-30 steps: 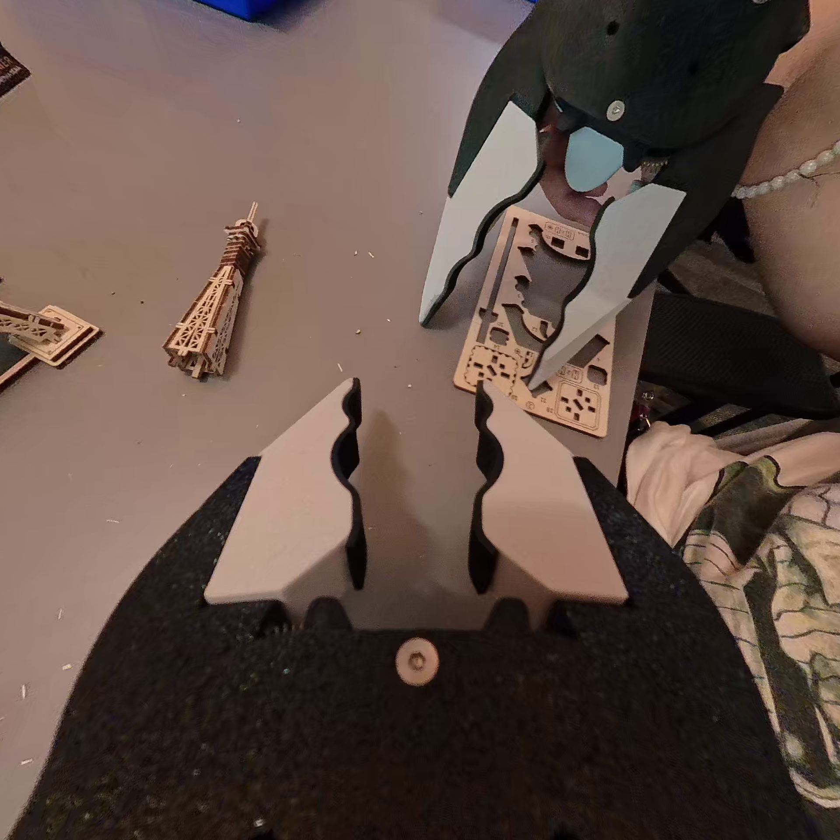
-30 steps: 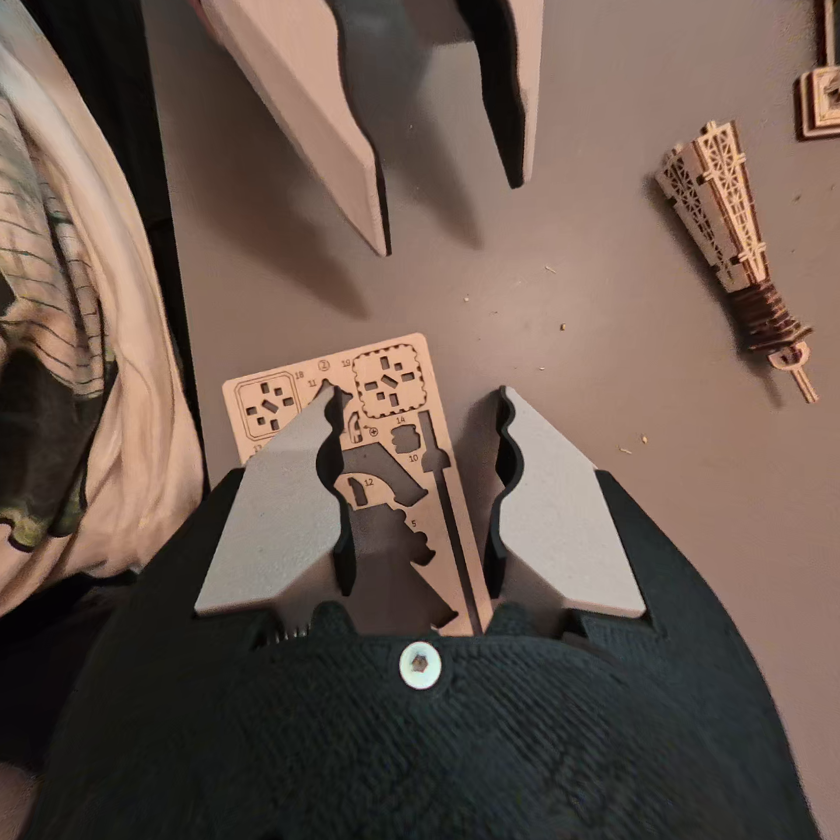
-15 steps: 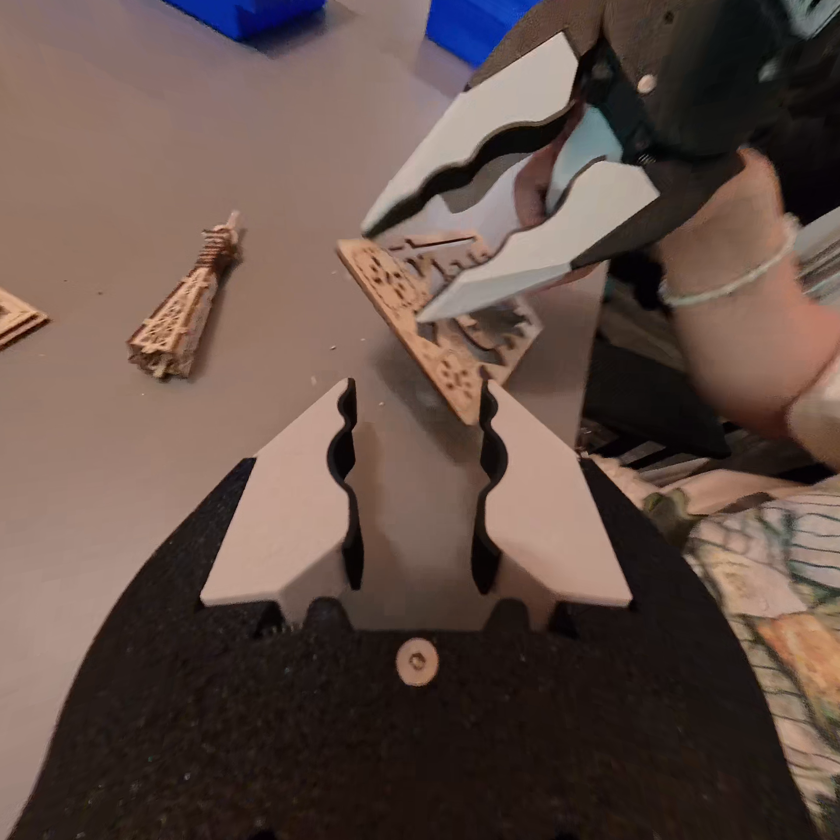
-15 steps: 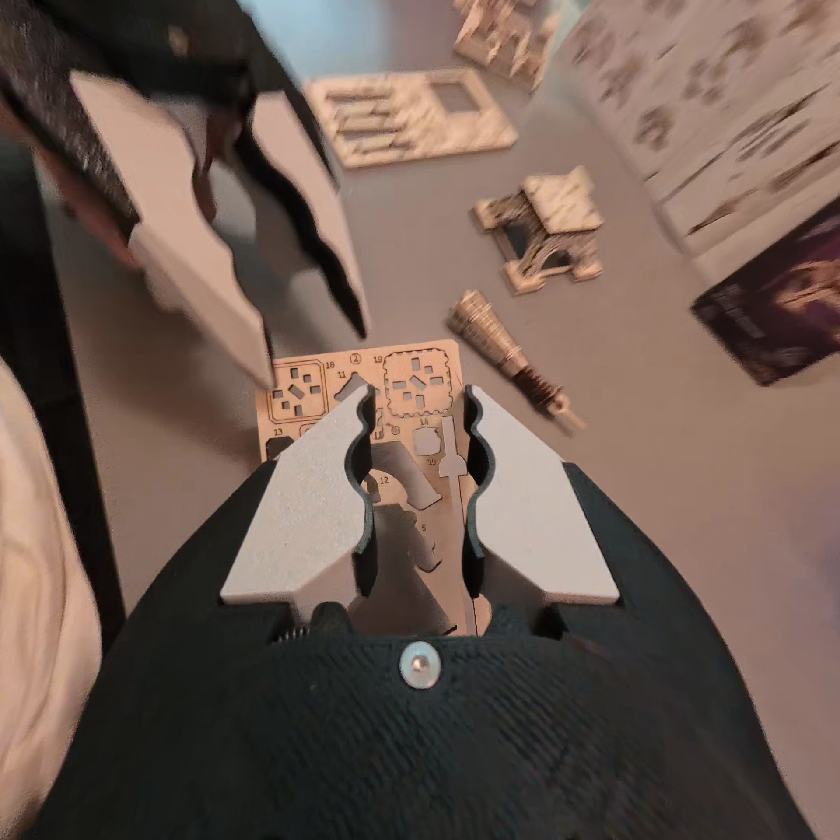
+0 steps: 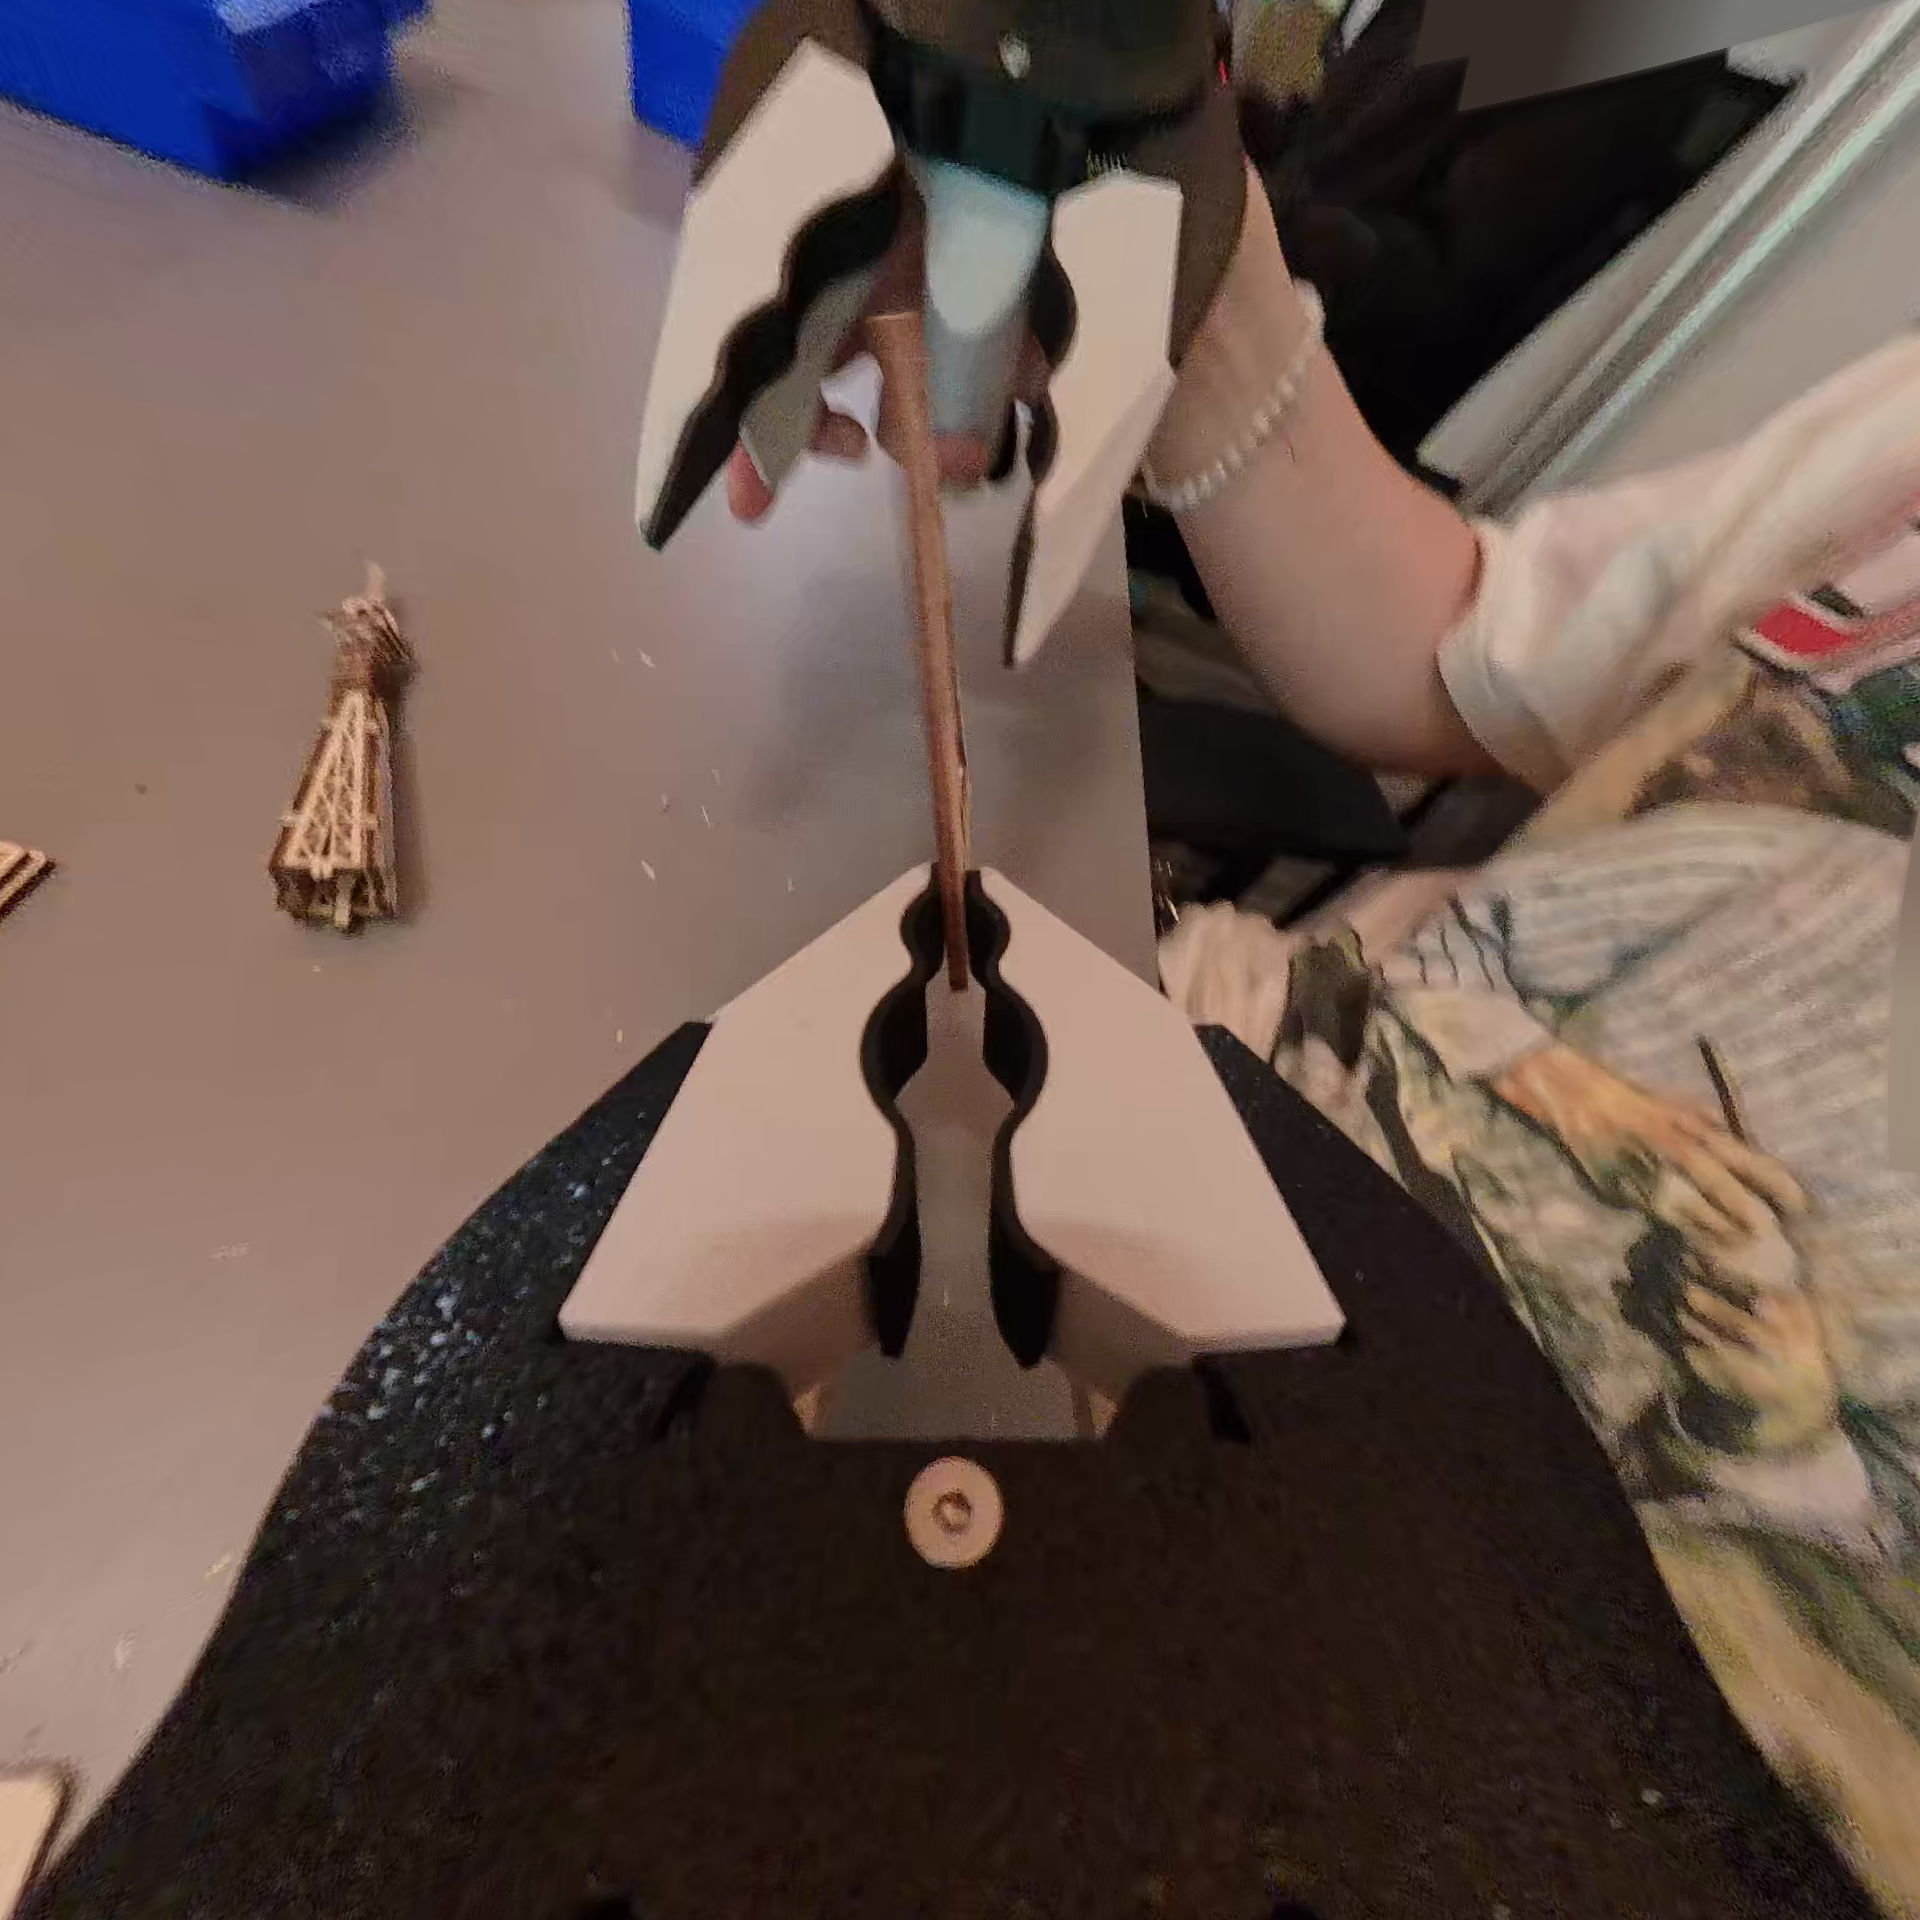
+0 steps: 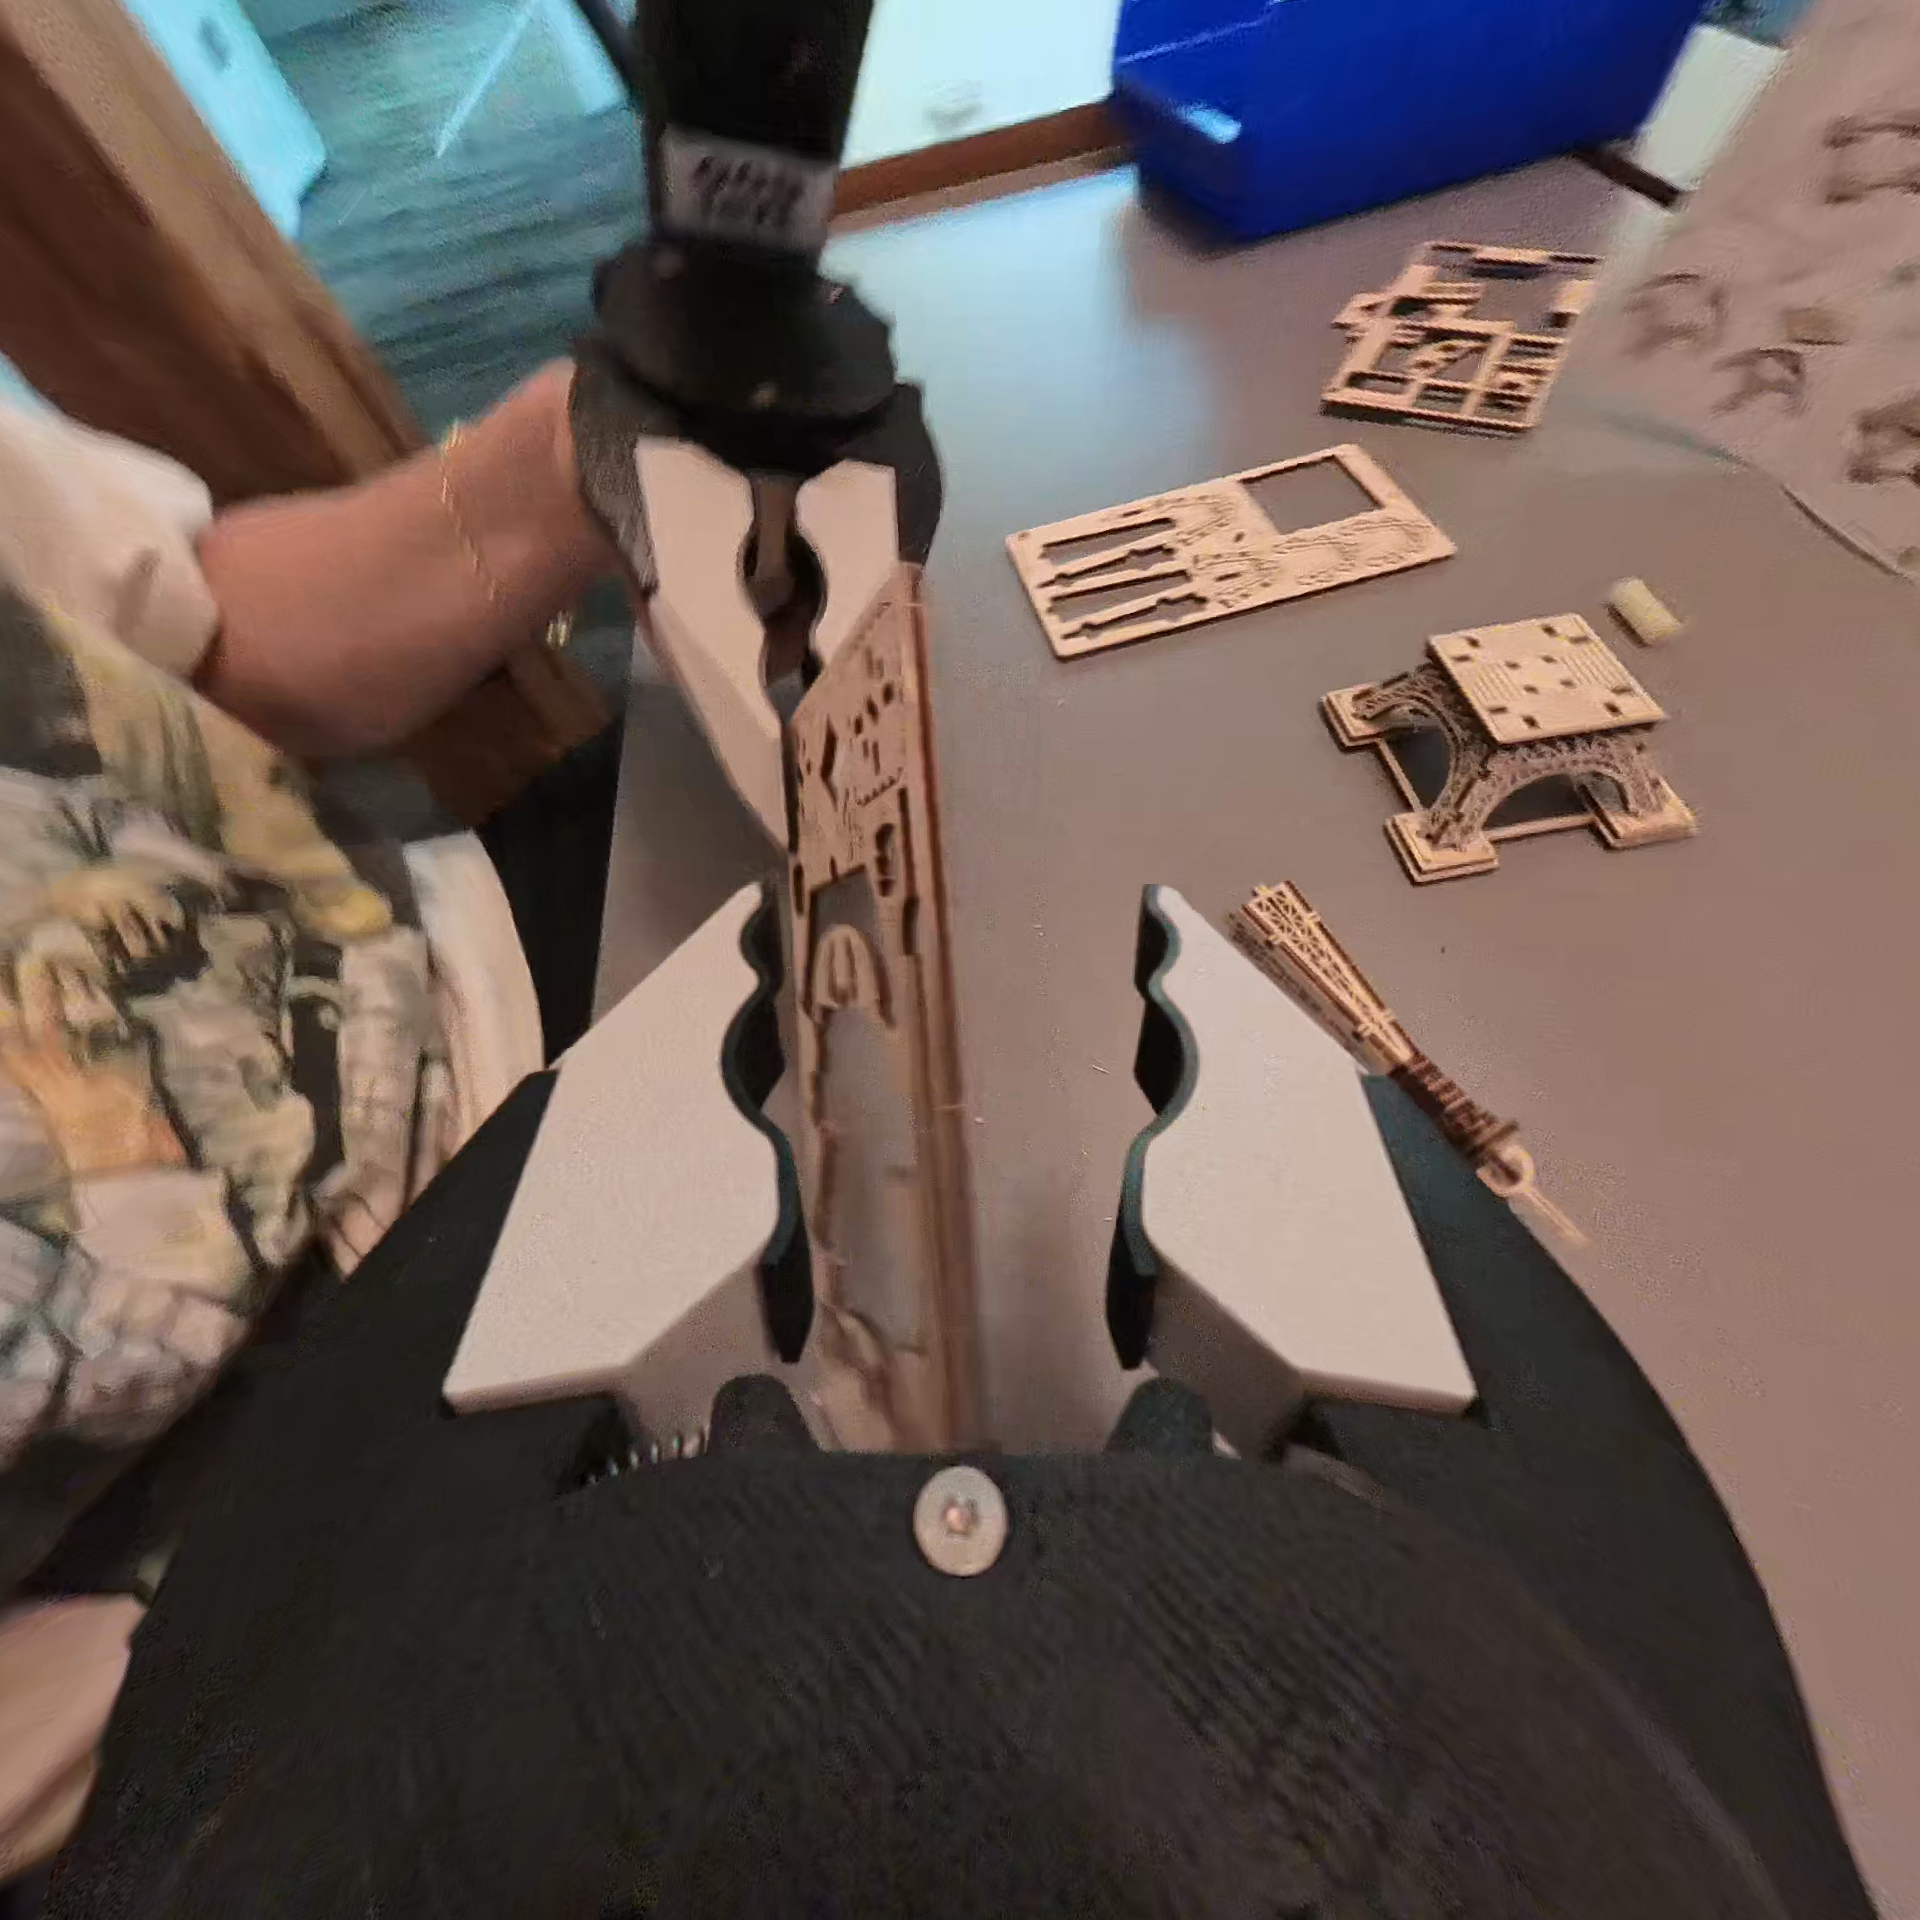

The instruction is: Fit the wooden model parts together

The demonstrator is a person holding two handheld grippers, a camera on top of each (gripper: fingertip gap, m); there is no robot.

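Two claws shared thin laser-cut wooden parts sheet (image 6: 883,997), lifted edge-up above table's near edge: left claw (image 5: 951,914) clenched on end, right claw (image 6: 951,1039) released around it. Risk: single-end pinch lets sheet twist, snap or drop.

Three wooden sheets (image 6: 873,935), two tower sections (image 6: 1351,997), two grippers (image 6: 961,1091).

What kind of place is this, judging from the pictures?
Probably an indoor hobby or work room, though I cannot be sure. A grey table holds wooden model sheets and a half-built tower base, a blue bin stands at the back, and a wooden door is nearby.
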